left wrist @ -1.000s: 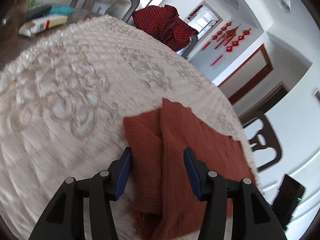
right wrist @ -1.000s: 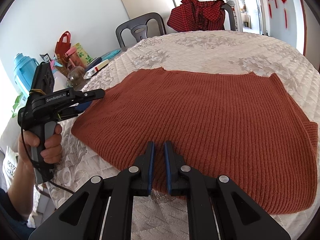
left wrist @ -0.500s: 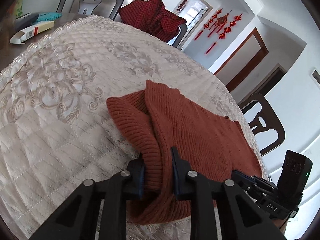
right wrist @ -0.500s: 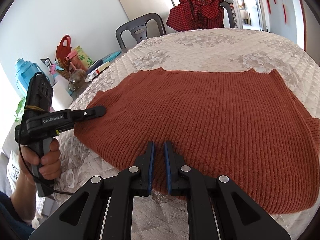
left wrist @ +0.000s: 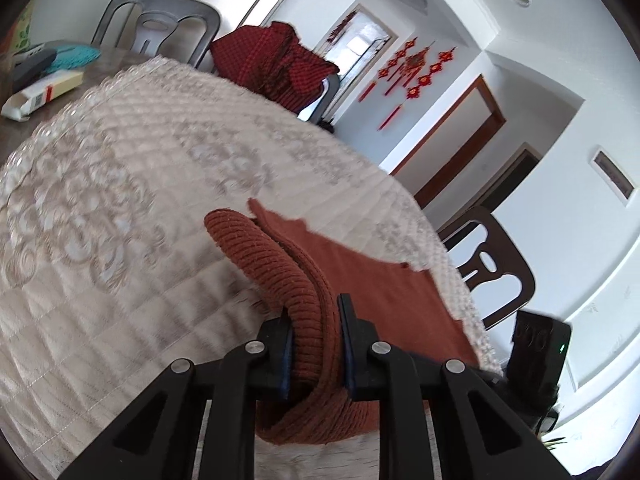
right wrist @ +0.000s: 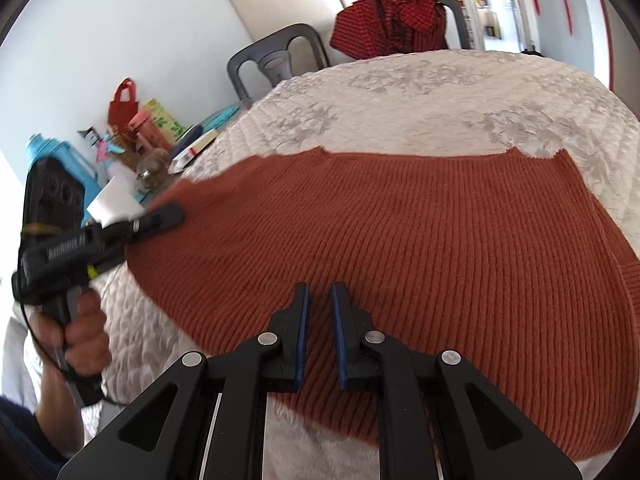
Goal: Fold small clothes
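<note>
A rust-brown ribbed knit sweater (right wrist: 420,232) lies spread on the cream quilted table cover (right wrist: 440,96). My left gripper (left wrist: 314,320) is shut on the sweater's sleeve (left wrist: 280,272) at its left side and holds that part bunched and lifted off the table. It also shows in the right wrist view (right wrist: 160,216), at the sweater's left edge, held in a hand. My right gripper (right wrist: 320,300) hovers over the sweater's near hem with its jaws nearly closed and nothing between them.
A red checked garment (right wrist: 396,20) hangs on a chair at the far side. A grey chair (right wrist: 276,60) stands beside it. Bottles, bags and boxes (right wrist: 132,136) crowd the table's left end. A dark chair (left wrist: 492,264) stands to the right.
My left gripper closed on the sleeve and has lifted it, raising the sweater's left edge. My right gripper has stayed over the near hem.
</note>
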{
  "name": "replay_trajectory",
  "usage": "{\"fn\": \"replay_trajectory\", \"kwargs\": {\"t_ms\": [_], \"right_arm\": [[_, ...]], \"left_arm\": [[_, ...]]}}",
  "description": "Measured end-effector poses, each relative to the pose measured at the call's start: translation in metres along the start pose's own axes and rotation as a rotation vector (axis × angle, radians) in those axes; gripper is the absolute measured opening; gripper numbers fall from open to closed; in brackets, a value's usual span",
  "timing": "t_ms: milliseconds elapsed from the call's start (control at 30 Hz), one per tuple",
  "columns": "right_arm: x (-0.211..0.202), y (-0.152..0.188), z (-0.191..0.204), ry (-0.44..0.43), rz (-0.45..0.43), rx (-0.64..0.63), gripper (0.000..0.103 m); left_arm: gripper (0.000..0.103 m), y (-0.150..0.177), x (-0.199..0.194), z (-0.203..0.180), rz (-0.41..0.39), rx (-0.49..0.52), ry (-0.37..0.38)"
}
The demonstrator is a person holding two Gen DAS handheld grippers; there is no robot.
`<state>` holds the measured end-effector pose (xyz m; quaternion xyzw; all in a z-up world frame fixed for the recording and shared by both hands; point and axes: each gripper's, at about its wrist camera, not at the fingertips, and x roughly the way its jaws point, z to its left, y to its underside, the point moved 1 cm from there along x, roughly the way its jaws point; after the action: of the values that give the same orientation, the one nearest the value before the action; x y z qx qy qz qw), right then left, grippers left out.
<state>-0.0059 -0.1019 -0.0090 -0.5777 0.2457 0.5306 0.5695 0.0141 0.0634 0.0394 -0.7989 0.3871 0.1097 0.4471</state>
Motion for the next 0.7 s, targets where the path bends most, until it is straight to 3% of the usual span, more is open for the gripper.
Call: {"fn": "replay_trajectory", "kwargs": {"t_ms": [100, 233, 500, 700], "right_arm": [[-0.010, 0.013, -0.004, -0.073, 0.021, 0.020, 0.011], [-0.020, 0.026, -0.008, -0.099, 0.039, 0.016, 0.011], [-0.070, 0.028, -0.047, -0.012, -0.093, 0.109, 0.011], [-0.100, 0.035, -0.084, 0.058, -0.157, 0.213, 0.011]], "left_arm": [[0.020, -0.005, -0.001, -0.012, -0.010, 0.012, 0.030], [0.020, -0.014, 0.005, -0.034, -0.007, 0.044, 0.069], [0.019, -0.020, 0.030, -0.105, 0.028, 0.166, 0.178], [0.019, 0.008, 0.091, -0.145, 0.174, 0.207, 0.249]]}}
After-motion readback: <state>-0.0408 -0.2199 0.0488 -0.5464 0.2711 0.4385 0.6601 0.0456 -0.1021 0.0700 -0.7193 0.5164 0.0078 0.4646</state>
